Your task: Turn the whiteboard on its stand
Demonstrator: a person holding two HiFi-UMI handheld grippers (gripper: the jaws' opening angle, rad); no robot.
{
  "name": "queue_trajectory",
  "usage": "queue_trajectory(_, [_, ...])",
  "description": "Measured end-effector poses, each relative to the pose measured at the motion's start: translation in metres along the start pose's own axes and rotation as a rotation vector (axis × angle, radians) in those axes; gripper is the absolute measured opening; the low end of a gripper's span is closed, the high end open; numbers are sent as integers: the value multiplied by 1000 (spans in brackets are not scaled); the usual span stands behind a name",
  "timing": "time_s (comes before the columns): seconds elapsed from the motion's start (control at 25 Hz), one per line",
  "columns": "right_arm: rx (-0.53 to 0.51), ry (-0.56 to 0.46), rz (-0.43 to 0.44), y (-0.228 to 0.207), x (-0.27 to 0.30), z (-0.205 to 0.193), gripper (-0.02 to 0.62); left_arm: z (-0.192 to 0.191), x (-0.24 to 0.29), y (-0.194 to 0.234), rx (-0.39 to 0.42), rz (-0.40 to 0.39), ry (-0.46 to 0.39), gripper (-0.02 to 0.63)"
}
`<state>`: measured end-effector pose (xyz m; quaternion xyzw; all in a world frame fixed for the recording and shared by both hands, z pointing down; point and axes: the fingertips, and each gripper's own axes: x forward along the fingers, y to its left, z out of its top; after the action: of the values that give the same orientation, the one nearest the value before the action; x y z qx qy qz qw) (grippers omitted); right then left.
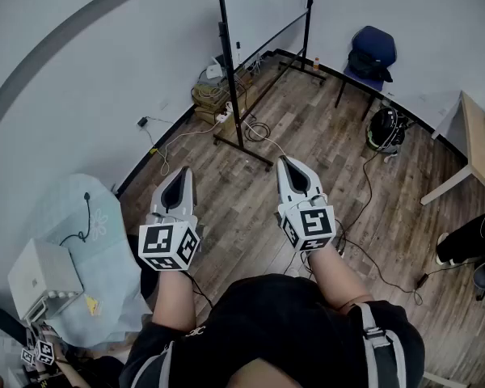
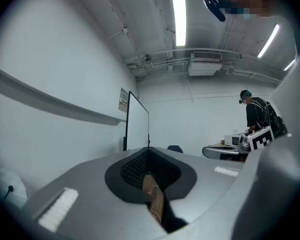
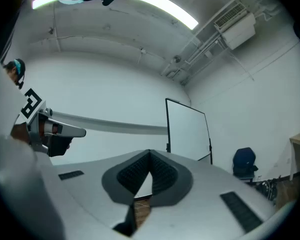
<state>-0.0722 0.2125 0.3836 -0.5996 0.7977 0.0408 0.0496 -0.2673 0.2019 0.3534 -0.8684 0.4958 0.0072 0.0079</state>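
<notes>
The whiteboard point(image 3: 187, 134) stands upright, untouched.
The left hand-held gripper point(image 1: 183, 172) and right hand-held gripper point(image 1: 284, 160) both have jaws together, empty.

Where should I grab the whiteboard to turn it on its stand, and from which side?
Take the whiteboard by its thin lower frame edge, midway between the posts, from the face nearest you. It's an upright flat panel seemingly hung mid-height on them, so that edge likely gives leverage. Left tool and right tool are shut; open one first.
</notes>
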Motion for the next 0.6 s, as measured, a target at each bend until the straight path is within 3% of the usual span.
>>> queue_trajectory(0.28, [-13, 2, 32, -7, 0, 8, 3, 22, 20, -25, -46, -41, -19, 8])
queue_trajectory(0.6, [-1, 7, 60, -20, 4, 11, 3, 25, 31, -42, -25, -21, -13, 8])
